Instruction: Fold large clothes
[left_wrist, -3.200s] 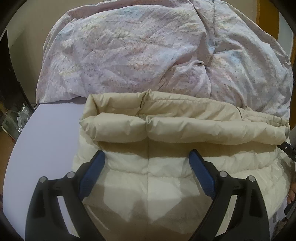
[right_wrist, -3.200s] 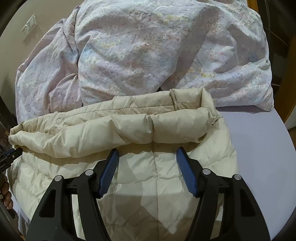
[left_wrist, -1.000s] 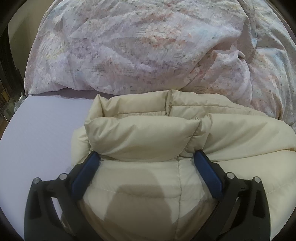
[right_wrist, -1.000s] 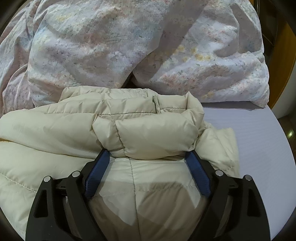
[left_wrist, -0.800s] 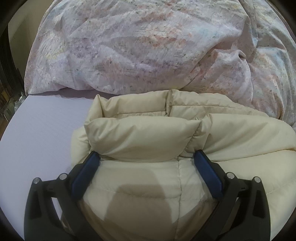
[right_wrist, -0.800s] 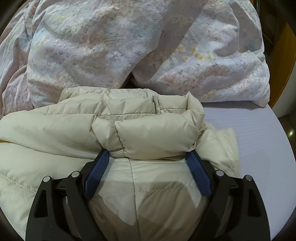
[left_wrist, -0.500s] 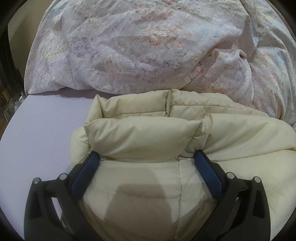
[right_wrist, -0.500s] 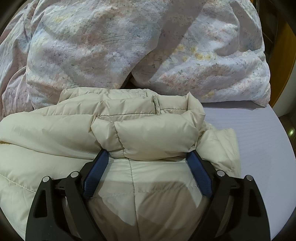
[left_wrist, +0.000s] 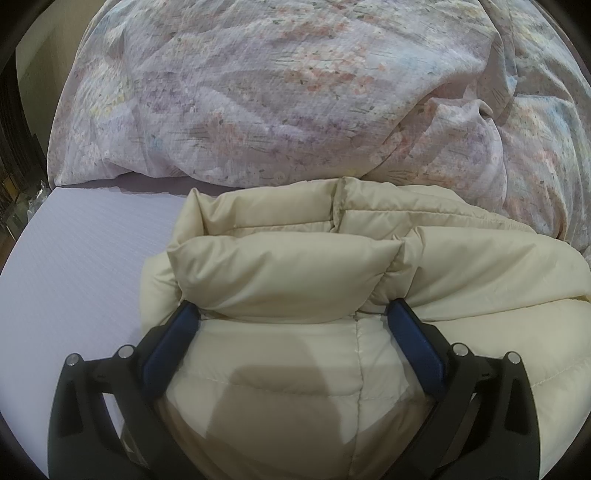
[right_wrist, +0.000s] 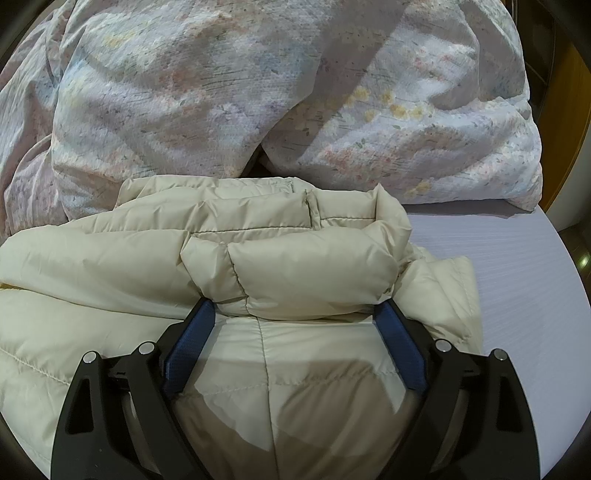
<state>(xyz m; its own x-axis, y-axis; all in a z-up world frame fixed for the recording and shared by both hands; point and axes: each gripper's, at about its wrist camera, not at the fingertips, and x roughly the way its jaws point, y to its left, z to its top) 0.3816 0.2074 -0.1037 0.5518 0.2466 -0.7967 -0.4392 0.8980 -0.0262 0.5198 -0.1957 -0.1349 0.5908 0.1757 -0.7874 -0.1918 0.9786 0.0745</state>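
A cream puffer jacket (left_wrist: 461, 269) (right_wrist: 92, 266) lies on the lilac bed sheet (left_wrist: 74, 266), its far part rolled into a thick puffy fold (left_wrist: 280, 273) (right_wrist: 310, 277). In the left wrist view my left gripper (left_wrist: 291, 306) rests on the jacket's left end, jaws wide open, and the fold bulges over both blue fingertips. In the right wrist view my right gripper (right_wrist: 295, 304) sits the same way on the jacket's right end, jaws wide open, tips tucked under the fold's near edge. The pads press on nothing that I can see.
A crumpled floral duvet (left_wrist: 295, 92) (right_wrist: 258, 92) is heaped right behind the jacket across the whole bed. Bare sheet shows left of the jacket and on its right (right_wrist: 517, 295). Dark furniture and the bed's edge lie at the far left (left_wrist: 18, 192).
Since three seconds ago both grippers came closer to the rolled fold, which now covers their tips, and the jacket ends bunched up. Over the last second the right jaws widened slightly.
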